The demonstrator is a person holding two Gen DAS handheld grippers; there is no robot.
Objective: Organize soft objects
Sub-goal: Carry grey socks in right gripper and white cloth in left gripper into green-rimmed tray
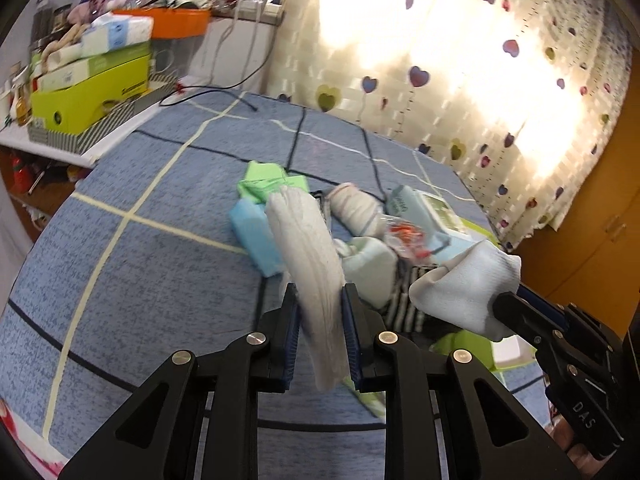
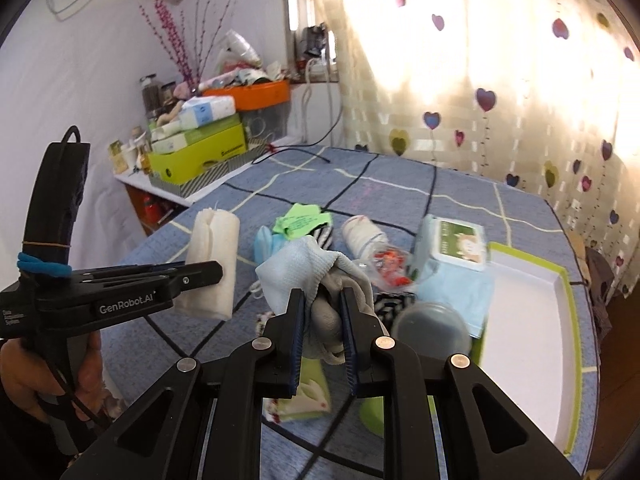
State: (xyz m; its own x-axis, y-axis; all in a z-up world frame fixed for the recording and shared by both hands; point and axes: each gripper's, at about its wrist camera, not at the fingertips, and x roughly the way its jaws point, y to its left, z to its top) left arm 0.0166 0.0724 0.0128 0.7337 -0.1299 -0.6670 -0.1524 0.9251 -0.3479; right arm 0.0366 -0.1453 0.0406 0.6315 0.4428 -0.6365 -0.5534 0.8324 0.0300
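My left gripper (image 1: pixel 320 294) is shut on a long off-white sock (image 1: pixel 308 248), lifted above the blue checked bedcover (image 1: pixel 140 260). In the right wrist view that left gripper (image 2: pixel 218 272) shows side-on at the left, with the off-white sock (image 2: pixel 212 248) hanging from its tip. My right gripper (image 2: pixel 323 296) is shut on a bunched pale blue and grey sock (image 2: pixel 296 268), also off the bed. The left wrist view has the right gripper (image 1: pixel 506 300) at the right edge, the pale sock (image 1: pixel 468 284) in its fingers. A hand (image 2: pixel 24 380) holds the left gripper's handle.
A pile lies mid-bed: green packets (image 2: pixel 300 220), a blue pack (image 1: pixel 256 236), a rolled striped sock (image 2: pixel 364 232), a wipes pack (image 2: pixel 456 244), a black-and-white striped sock (image 1: pixel 404 304). A green-rimmed white tray (image 2: pixel 528 320) sits right. A cluttered shelf (image 2: pixel 196 152) stands far left.
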